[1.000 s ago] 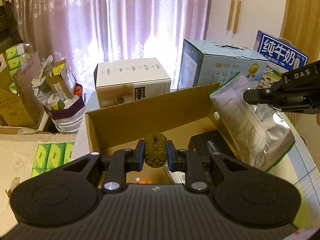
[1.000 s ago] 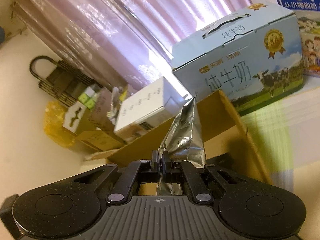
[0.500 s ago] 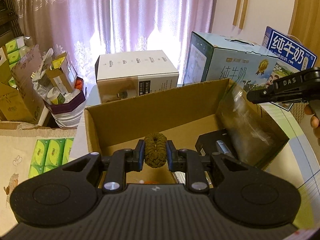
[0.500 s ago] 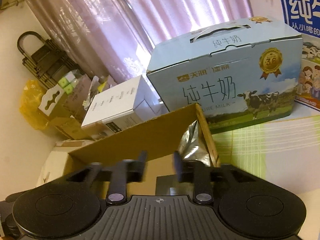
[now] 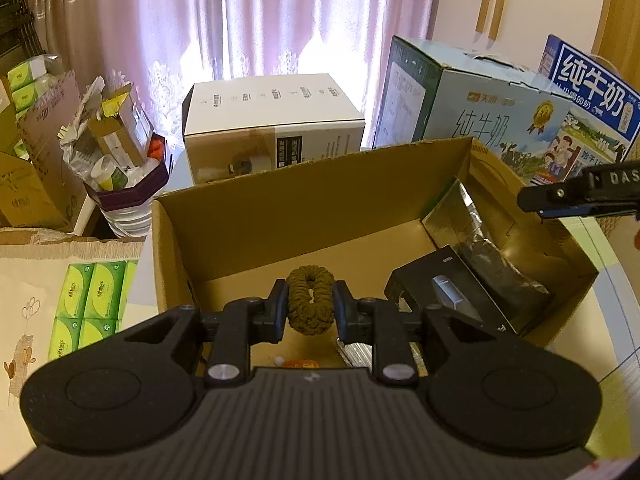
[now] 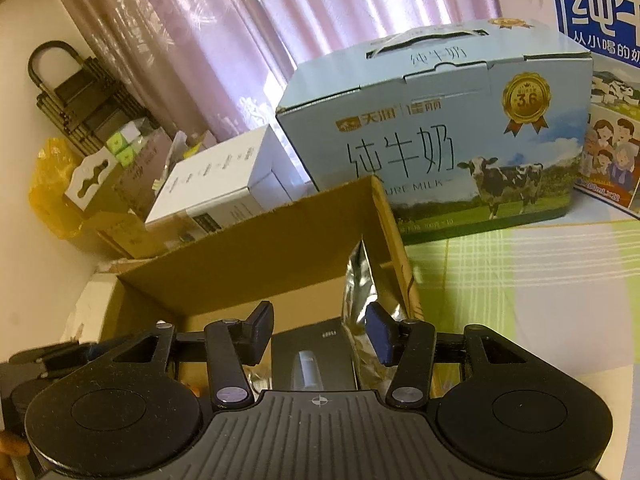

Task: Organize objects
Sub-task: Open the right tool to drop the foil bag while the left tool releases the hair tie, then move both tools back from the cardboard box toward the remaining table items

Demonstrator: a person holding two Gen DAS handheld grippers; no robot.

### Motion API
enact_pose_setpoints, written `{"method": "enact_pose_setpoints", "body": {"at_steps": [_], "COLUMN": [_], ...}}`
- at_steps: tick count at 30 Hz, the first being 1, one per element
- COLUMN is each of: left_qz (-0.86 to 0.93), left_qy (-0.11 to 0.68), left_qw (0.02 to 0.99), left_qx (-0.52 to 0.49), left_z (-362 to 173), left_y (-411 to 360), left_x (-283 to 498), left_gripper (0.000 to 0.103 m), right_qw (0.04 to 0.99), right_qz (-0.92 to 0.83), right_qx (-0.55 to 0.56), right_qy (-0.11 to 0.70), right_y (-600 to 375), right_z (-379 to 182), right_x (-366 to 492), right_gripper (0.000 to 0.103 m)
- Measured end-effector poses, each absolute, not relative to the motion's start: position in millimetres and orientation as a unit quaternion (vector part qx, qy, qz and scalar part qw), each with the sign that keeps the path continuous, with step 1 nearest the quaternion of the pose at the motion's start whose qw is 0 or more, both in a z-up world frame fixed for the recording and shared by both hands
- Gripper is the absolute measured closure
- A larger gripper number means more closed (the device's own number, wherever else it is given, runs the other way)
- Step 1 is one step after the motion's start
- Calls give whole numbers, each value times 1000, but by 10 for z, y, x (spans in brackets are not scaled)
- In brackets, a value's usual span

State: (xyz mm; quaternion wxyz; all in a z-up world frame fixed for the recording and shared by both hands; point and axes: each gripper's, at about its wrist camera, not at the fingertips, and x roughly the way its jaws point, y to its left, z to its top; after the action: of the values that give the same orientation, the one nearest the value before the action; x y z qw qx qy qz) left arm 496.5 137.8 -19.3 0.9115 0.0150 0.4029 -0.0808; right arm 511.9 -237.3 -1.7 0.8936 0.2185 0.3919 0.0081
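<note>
Just let go of the foil pouch [image 6: 360, 280] with the right gripper [image 6: 320, 332]. Was pinched on the top edge a second back, now spread wide with nothing between the pads, backed off over the right end of the cardboard box [image 5: 300, 216]. Left the pouch standing inside, leaning on the right wall. Looks like one item filed and that hand freed up for the next thing.

Quick headcount, left to right in the left wrist view:

- Green tissue packs [image 5: 92, 308] on the far left, looks like four faces showing, hard to say how many actual packs.
- One purple tub [image 5: 132, 200] stuffed with clutter, not counting that mess lol.
- One white box [image 5: 272, 120] behind the cardboard one.
- One brown scrunchie [image 5: 310, 300], clamped in the left gripper [image 5: 310, 306] and hanging over the middle of the box, same as a second ago. Not in yet, so probably next to drop.
- One black box [image 5: 432, 292] lying on the box floor, just beside the pouch.
- One foil pouch, already covered.
- Two milk cartons behind, pale blue [image 5: 480, 120] and dark blue [image 5: 592, 92].

Also something orange and something silvery under the left gripper, too hidden to call.
</note>
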Motion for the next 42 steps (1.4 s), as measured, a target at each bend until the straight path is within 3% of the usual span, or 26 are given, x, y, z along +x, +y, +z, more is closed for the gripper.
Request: {"method": "enact_pose_setpoints", "body": {"at_steps": [4, 7, 11, 17, 42], "left_qz": [-74, -68, -62, -56, -61], "left_qy": [404, 401, 394, 390, 359], "left_qw": [912, 914, 917, 919, 931], "left_qx": [17, 21, 22, 23, 20], "left_z": [-228, -232, -210, -157, 210], "left_y": [1365, 1373, 1398, 1416, 1327], "left_x": [5037, 5081, 5085, 5048, 4601], "left_gripper": [74, 64, 44, 29, 13], "right_qw": [894, 896, 903, 909, 932], "right_qz": [10, 12, 14, 19, -14], "right_qx": [212, 206, 194, 183, 149], "right_qy": [393, 392, 384, 373, 331], "right_y": [-2358, -2344, -2311, -2252, -2094], "right_z": [-27, -7, 40, 100, 269], "right_x": [5085, 5057, 5011, 4941, 4428], "right_gripper": [55, 54, 53, 49, 30]}}
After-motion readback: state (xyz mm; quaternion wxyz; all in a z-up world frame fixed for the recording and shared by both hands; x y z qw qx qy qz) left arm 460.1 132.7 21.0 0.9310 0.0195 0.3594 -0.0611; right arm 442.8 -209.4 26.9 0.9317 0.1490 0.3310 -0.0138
